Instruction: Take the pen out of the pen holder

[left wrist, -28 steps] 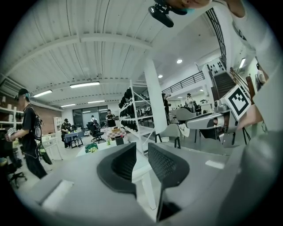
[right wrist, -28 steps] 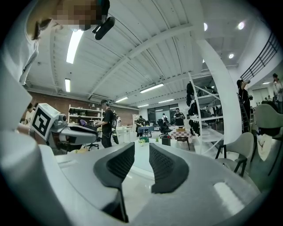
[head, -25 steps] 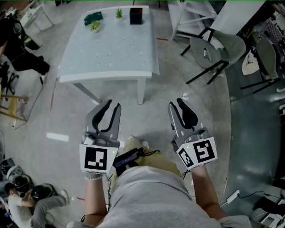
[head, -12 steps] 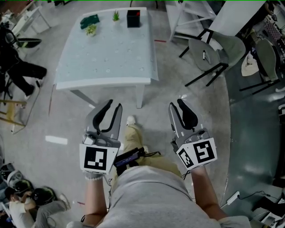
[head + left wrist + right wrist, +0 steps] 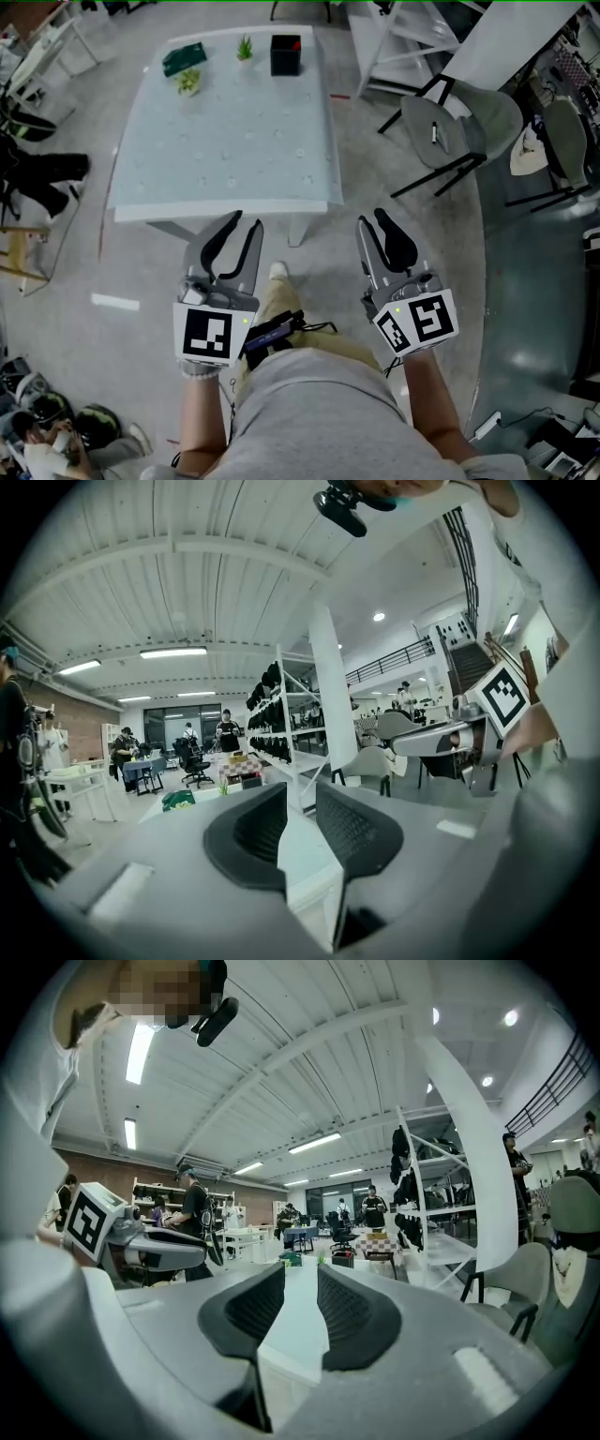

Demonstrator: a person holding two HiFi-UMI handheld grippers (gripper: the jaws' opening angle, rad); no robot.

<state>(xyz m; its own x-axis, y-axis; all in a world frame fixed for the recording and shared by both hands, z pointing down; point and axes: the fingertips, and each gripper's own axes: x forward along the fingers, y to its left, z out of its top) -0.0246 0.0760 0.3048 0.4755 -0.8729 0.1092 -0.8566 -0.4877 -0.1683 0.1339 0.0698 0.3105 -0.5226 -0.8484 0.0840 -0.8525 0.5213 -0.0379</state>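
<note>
The black pen holder (image 5: 286, 54) stands at the far right corner of the white table (image 5: 225, 150), with a fleck of red at its top. Both grippers are held level in front of the table's near edge, far from the holder. My left gripper (image 5: 246, 225) is empty and its jaws are opening. My right gripper (image 5: 372, 221) stands open with nothing between its fingers. In the left gripper view the holder (image 5: 251, 781) is small and distant beyond the left gripper (image 5: 300, 794). In the right gripper view the holder (image 5: 343, 1260) lies just right of the right gripper (image 5: 300, 1274).
A green packet (image 5: 184, 58) and two small plants (image 5: 245, 49) sit at the table's far edge. Grey chairs (image 5: 459, 122) and a white rack (image 5: 403, 37) stand to the right. People (image 5: 37, 173) and helmets (image 5: 56, 412) are on the left.
Both grippers and the person have moved forward toward the table; its near edge now lies just beyond the fingertips. The left jaws stand slightly wider.
</note>
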